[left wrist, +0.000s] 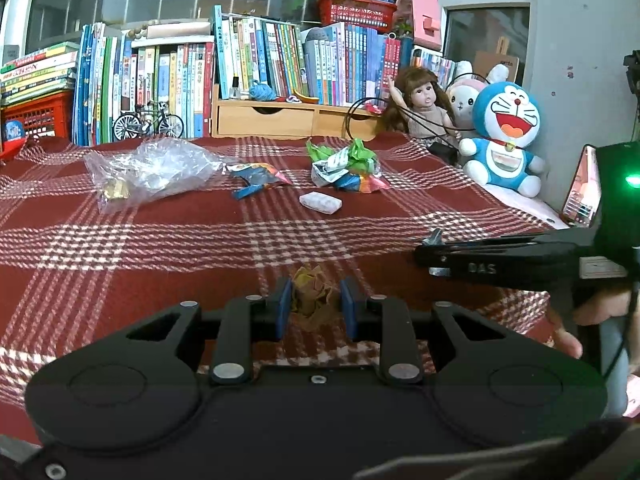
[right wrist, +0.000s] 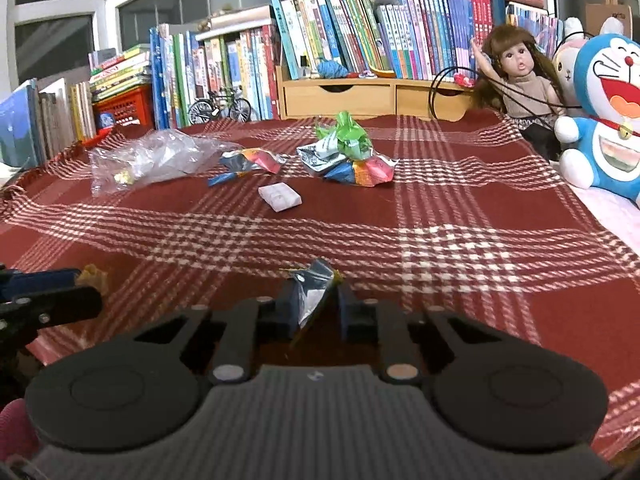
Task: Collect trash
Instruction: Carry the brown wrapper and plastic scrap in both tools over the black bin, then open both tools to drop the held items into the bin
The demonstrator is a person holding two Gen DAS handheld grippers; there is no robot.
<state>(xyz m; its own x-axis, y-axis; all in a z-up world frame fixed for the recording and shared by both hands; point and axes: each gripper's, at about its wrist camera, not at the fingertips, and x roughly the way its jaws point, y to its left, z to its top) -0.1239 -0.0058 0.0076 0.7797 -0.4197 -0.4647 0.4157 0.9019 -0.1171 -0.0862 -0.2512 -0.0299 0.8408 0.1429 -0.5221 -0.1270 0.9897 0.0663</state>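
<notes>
A crumpled brown wrapper (left wrist: 312, 298) is pinched between the closed fingers of the left gripper (left wrist: 315, 307). A silvery wrapper (right wrist: 314, 294) is clamped by the right gripper (right wrist: 316, 308); "DAS" is printed on its side. More wrappers (right wrist: 346, 158) and a plastic bag (left wrist: 150, 168) holding something gold are spread on the plaid cloth (left wrist: 160, 248).

I'm in a home, likely a child's room: rows of children's books (left wrist: 256, 60), a doll (left wrist: 424, 100), a Doraemon plush (left wrist: 506, 136), red plaid cloth (left wrist: 160, 248).
</notes>
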